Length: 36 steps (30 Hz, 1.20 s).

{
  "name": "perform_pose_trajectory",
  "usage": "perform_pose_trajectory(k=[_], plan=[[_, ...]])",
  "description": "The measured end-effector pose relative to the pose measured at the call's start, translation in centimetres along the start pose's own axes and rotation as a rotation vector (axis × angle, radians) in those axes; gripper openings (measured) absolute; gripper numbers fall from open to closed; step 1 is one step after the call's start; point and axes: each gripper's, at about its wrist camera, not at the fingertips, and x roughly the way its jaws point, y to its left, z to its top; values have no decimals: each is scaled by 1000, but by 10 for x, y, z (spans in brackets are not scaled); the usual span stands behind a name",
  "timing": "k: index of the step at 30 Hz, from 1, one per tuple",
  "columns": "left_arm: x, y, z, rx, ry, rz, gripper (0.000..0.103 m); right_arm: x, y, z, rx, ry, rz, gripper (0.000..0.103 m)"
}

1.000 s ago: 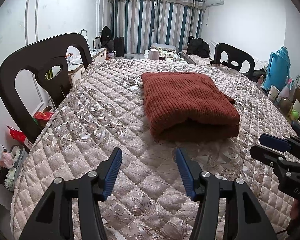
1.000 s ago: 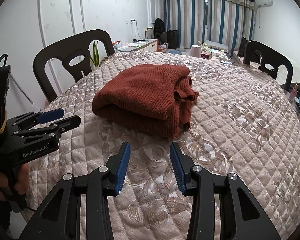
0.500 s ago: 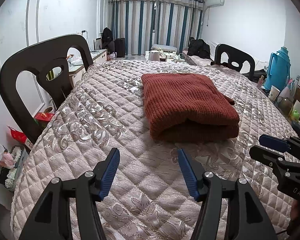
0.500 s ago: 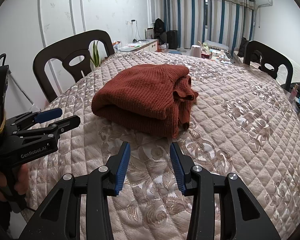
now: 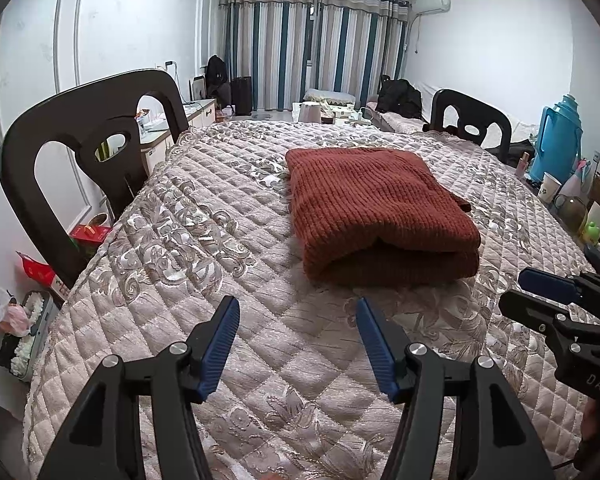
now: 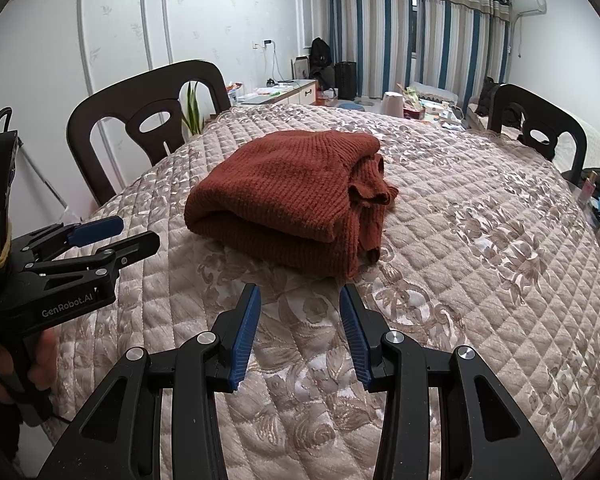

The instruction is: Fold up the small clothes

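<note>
A rust-red knitted sweater (image 5: 376, 212) lies folded into a thick bundle on the quilted beige table cover (image 5: 204, 240). From the right wrist view the sweater (image 6: 288, 200) shows a cuff hanging out on its right side. My left gripper (image 5: 296, 320) hovers over the cover just short of the bundle's near edge, open, nothing between its blue pads. My right gripper (image 6: 299, 308) also stands open and empty, a little short of the bundle's near corner. Each gripper shows in the other's view: the right gripper (image 5: 540, 292) at the right edge, the left gripper (image 6: 112, 236) at the left, held by a hand (image 6: 4, 364).
Dark chairs stand at the left (image 5: 84, 148) and far right (image 5: 472, 124) of the table. A blue thermos (image 5: 556, 144), cups and bottles crowd the right side. Boxes and bags lie on the floor at the left (image 5: 32, 272). Striped curtains (image 5: 312, 44) hang at the back.
The left gripper's jaws have spread slightly wider than a second ago. Both hands and the sweater have stayed where they were.
</note>
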Motion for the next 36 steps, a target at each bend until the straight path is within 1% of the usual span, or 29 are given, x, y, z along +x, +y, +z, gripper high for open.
perform_pose_trajectory(k=[7,15,24,27,30,36], plan=[[1,0,1,-3,5,-6,63,0,0,0,-1,1,1,42],[0,-1,1,1,-2,9,63,1,0,0,-4,1,1,42],[2,-1,0,-15,10,7,63,1,0,0,-4,0,3,42],[1,-2,-1,-13,4,21,63,1,0,0,-5,1,3,42],[0,-1,0,-21,2,15,63,1,0,0,-5,1,3,42],[-2,-1,-1,-24,-8,31,63,1,0,0,-5,1,4,42]])
